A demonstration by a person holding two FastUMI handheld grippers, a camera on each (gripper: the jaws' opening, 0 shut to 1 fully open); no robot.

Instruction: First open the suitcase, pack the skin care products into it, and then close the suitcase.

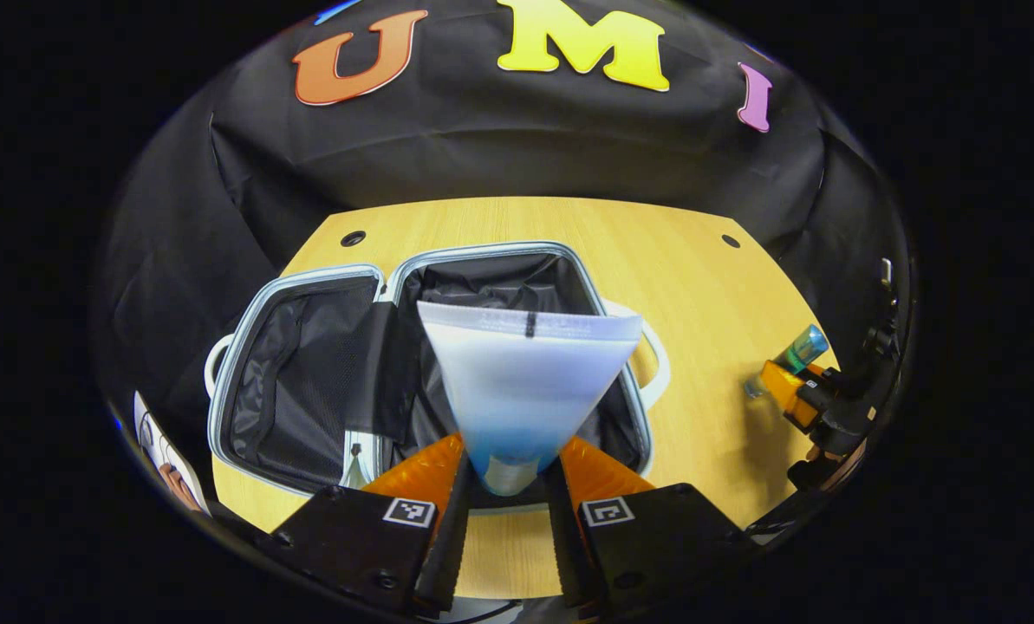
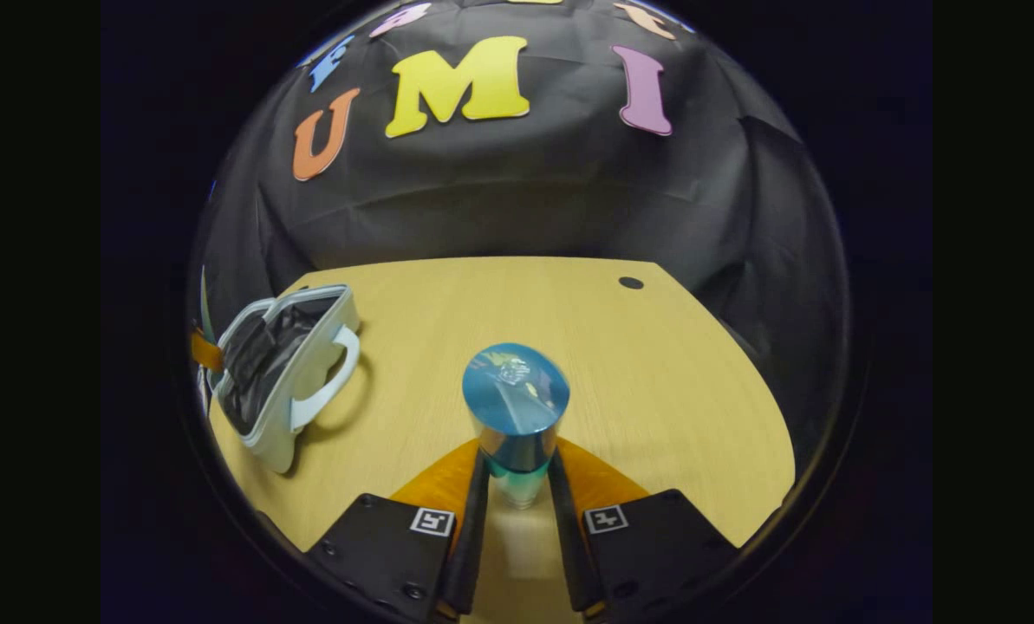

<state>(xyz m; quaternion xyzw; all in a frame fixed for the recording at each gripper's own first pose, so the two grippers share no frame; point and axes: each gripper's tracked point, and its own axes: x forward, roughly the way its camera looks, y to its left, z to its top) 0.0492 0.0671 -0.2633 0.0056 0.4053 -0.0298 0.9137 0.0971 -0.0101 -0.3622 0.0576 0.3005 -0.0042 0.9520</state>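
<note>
The suitcase (image 1: 430,364) lies open and flat on the wooden table (image 1: 707,295), both dark-lined halves facing up, and serves as the landmark here. In the left gripper view, the left gripper (image 1: 506,485) is clamped on a white-to-blue tube (image 1: 521,390), both fingers pressing its narrow cap end; the tube's long axis runs straight away from the camera, its wide crimped end pointing toward the far rim of the suitcase's right half, above which it is held. The tube hides part of that half's lining, and its cap is partly covered by the fingers. Well off to the right of the suitcase, the right gripper (image 1: 785,381) shows small and partly cut off at the edge. In the right gripper view, the right gripper (image 2: 517,494) grips a blue-capped bottle (image 2: 517,416), long axis pointing away from the camera, cap foremost; its lower body is hard to make out. The suitcase (image 2: 282,381) sits far left, partly cut off.
</note>
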